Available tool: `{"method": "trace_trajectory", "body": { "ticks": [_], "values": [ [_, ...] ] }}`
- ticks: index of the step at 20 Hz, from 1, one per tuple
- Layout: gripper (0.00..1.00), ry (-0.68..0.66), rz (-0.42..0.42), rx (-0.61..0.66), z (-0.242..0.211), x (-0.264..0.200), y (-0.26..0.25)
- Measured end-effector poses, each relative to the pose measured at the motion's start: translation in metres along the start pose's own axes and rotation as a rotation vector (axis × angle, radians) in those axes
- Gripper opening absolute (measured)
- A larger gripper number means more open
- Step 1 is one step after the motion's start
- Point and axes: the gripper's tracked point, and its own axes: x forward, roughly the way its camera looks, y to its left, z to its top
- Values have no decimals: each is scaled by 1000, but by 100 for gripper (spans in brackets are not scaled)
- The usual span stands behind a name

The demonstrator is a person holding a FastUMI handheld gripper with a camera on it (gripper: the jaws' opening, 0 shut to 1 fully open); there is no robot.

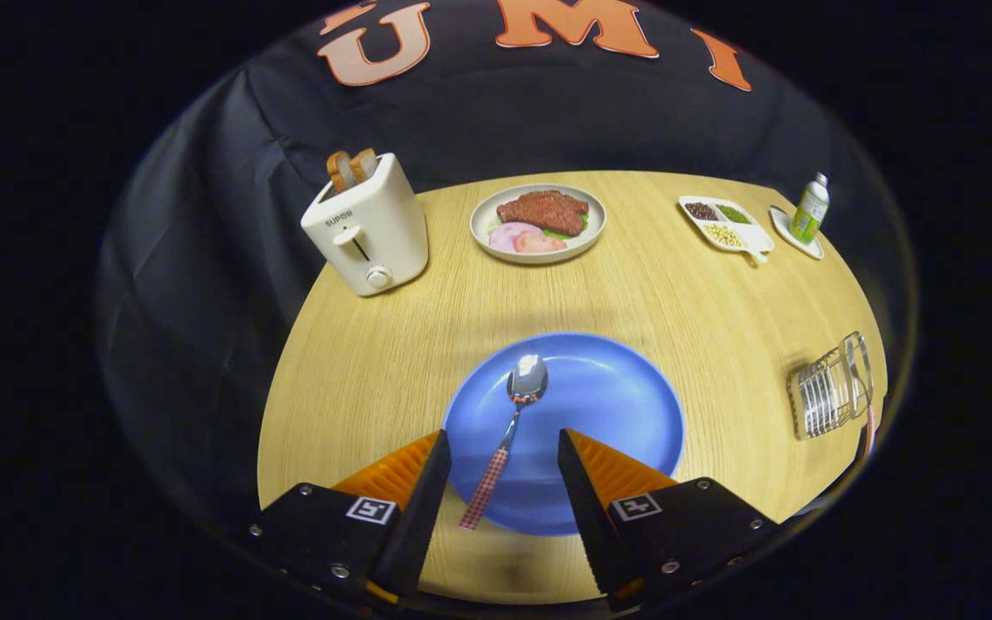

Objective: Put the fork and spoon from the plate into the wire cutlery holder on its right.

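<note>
Spoon (513, 422) on the blue plate (625, 405), bowl away from the gripper, checked handle pointing back between the fingers and reaching over the plate's near rim. No fork to be made out on the plate.

Left of the plate and well beyond it: cream toaster (368, 228) near the far left edge of the wooden table (358, 370), two slices of toast (352, 168) standing up out of its slots, lever and dial on the side facing the plate.

Straight beyond the plate, well apart from it: pale dish of food (537, 222) with a brown slab of meat and pink slices on it.

Gripper (503, 465) just above the plate's near rim, fingers spread wide apart, gripping nothing; spoon handle lying in the gap, nearer the left finger (406, 469), touching neither; right finger (604, 469) over the plate's near right part.

Right of the plate and far beyond it: white divided tray (756, 234) with dark, green and yellow grains in separate compartments; just right of that, a small green bottle (809, 209) upright on a white saucer (784, 226).

Right of the plate, near the table's right edge and well apart from the plate: wire cutlery holder (830, 387); contents too hard to make out.
</note>
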Motion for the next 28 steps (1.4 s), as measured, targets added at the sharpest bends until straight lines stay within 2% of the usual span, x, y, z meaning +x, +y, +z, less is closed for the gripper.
{"method": "trace_trajectory", "body": {
  "ticks": [4,7,9,12,14,17,23,28],
  "values": [
    [63,38,-30,1,-24,25,-2],
    [41,46,-31,26,-35,31,0],
    [33,50,-34,16,-41,34,1],
    [32,70,-17,33,-47,34,6],
    [21,63,-33,33,-48,39,1],
    [12,54,-52,20,-46,39,-10],
    [7,39,-71,9,-38,33,-31],
    [7,-55,-95,-8,-3,7,-58]
  ]
}}
